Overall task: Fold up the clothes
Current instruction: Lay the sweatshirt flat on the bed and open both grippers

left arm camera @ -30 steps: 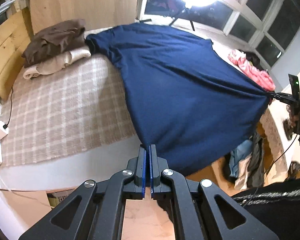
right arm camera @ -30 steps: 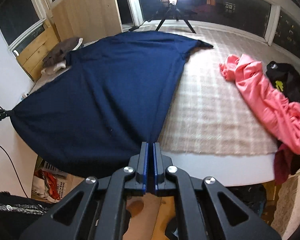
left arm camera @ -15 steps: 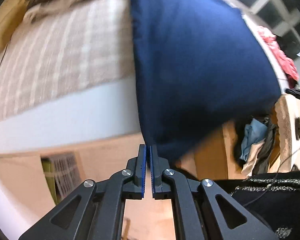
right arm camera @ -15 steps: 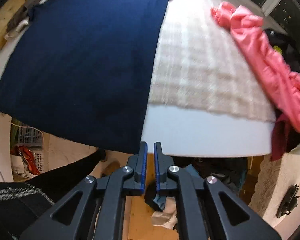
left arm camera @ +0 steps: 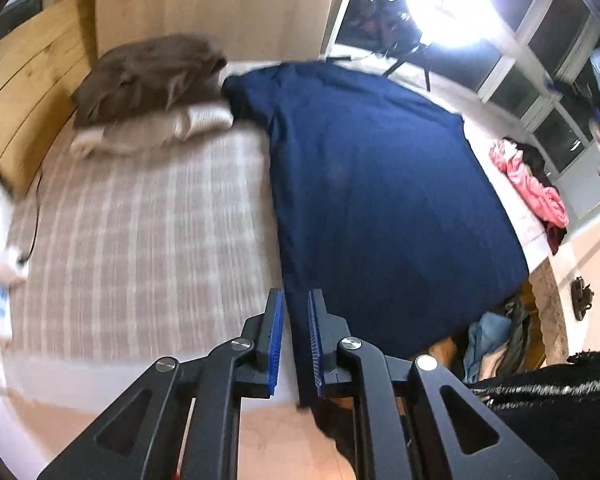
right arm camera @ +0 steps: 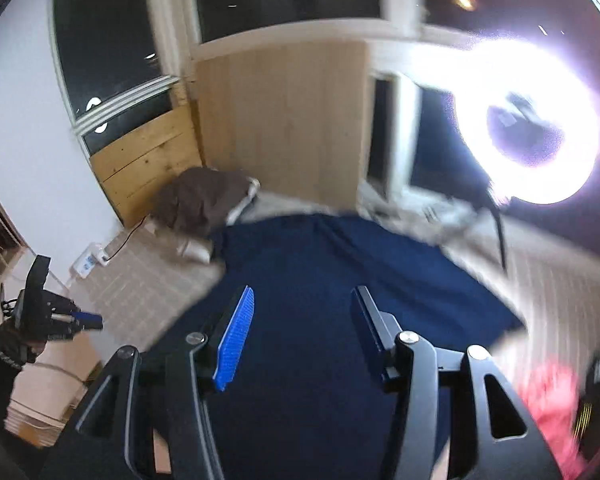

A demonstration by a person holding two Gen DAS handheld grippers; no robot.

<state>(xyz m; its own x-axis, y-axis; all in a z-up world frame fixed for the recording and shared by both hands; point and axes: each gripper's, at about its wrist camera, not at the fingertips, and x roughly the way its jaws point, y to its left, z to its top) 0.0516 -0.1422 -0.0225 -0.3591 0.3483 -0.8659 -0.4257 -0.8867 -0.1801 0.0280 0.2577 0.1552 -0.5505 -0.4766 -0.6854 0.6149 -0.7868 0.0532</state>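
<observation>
a navy shirt [left arm camera: 380, 208] lies spread flat on a bed with a checked cover [left arm camera: 140, 240], collar end toward the far headboard and hem hanging over the near edge, its long axis running straight away from both tools. the left gripper [left arm camera: 296, 312] has just been opening; its jaws stand a little apart at the shirt's near left corner, the cloth edge showing in the gap but no pad pressing on it. the right gripper [right arm camera: 304, 300] has also just been opening and stands wide and released above the middle of the shirt, nothing between its pads. a brown and cream pile of folded clothes [left arm camera: 148, 92] sits at the headboard, a pink garment [left arm camera: 532, 188] off to the right. the left tool looks nearer the cloth, so the next fold probably starts from that near left side, across the shirt's length.
</observation>
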